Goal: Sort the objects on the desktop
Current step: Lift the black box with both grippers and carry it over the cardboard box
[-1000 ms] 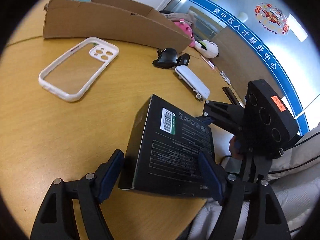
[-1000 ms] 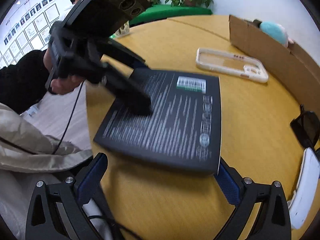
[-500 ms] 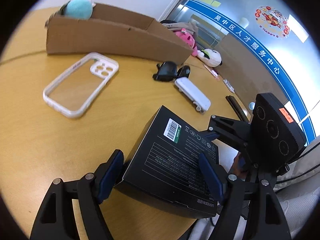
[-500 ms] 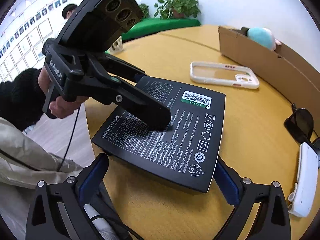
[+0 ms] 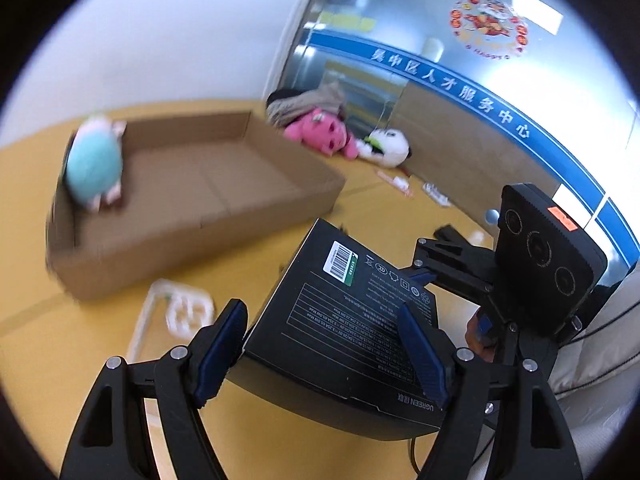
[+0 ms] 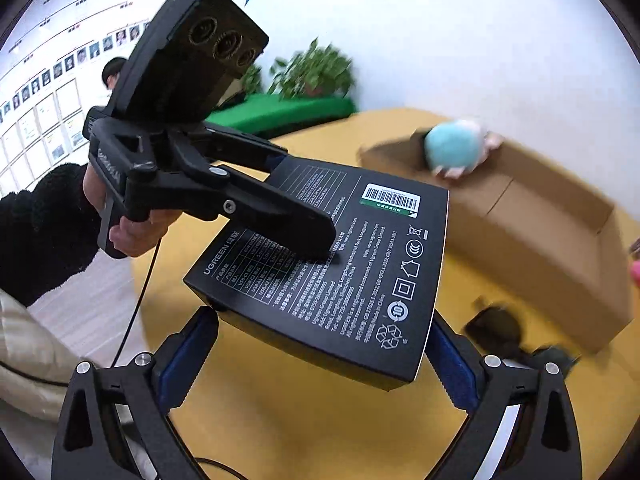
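black box (image 5: 352, 332) held in the air above the yellow bench (image 5: 80, 360), tilted, printed underside with barcode label facing up. left gripper (image 5: 320, 356) is clamped on the box: blue pads (image 5: 218, 344) press its two opposite sides, near end of the box between the fingers. right gripper (image 6: 320, 364) grips the same box from the other end, one blue pad (image 6: 184, 356) at each lower corner, both touching the box edges. seen from the right wrist view, the left gripper (image 6: 304, 220) reaches in from the left with its upper finger lying across the printed face; a bare hand (image 6: 132, 228) in a black fuzzy sleeve holds its handle. seen from the left wrist view, the right gripper (image 5: 432, 276) sits at the far right edge of the box, its camera block just behind. open cardboard tray (image 5: 192, 204) stands on the bench beyond the box, blurred; a teal plush toy (image 5: 94, 168) lies at its left end, inside against the wall. white phone case (image 5: 172, 316) lies flat on the bench between the tray and the left gripper, partly hidden by the finger. pink plush (image 5: 324, 136) and white plush (image 5: 386, 148) sit past the tray's far corner. dark sunglasses (image 6: 500, 332), blurred, lie on the bench near the tray in the right wrist view. potted plant (image 6: 312, 76) on a green surface in the background.
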`<state>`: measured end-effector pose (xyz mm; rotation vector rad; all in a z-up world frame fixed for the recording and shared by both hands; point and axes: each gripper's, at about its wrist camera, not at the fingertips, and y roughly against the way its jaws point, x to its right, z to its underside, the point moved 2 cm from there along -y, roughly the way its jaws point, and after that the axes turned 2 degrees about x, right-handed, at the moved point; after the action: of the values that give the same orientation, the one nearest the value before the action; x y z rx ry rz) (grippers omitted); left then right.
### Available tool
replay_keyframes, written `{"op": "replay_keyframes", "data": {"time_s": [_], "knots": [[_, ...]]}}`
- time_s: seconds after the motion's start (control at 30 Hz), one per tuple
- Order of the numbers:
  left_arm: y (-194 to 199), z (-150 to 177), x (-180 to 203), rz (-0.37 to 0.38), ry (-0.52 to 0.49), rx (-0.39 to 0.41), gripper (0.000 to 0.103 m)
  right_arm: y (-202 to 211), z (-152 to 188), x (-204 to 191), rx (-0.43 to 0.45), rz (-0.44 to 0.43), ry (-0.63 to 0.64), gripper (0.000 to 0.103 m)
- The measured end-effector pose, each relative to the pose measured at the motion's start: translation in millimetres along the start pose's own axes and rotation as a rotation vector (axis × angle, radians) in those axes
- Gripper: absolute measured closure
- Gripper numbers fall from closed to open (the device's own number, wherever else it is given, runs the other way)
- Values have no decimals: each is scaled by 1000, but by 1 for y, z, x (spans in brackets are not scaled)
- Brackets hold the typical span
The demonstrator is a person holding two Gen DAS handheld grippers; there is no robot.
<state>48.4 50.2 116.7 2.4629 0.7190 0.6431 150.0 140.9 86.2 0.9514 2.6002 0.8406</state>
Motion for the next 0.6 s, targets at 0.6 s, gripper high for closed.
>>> {"op": "replay_keyframes", "data": {"time_s": [0.6], "knots": [[-11, -222, -77, -73, -226, 139, 26, 2, -172, 151, 164, 106, 20, 2]]}}
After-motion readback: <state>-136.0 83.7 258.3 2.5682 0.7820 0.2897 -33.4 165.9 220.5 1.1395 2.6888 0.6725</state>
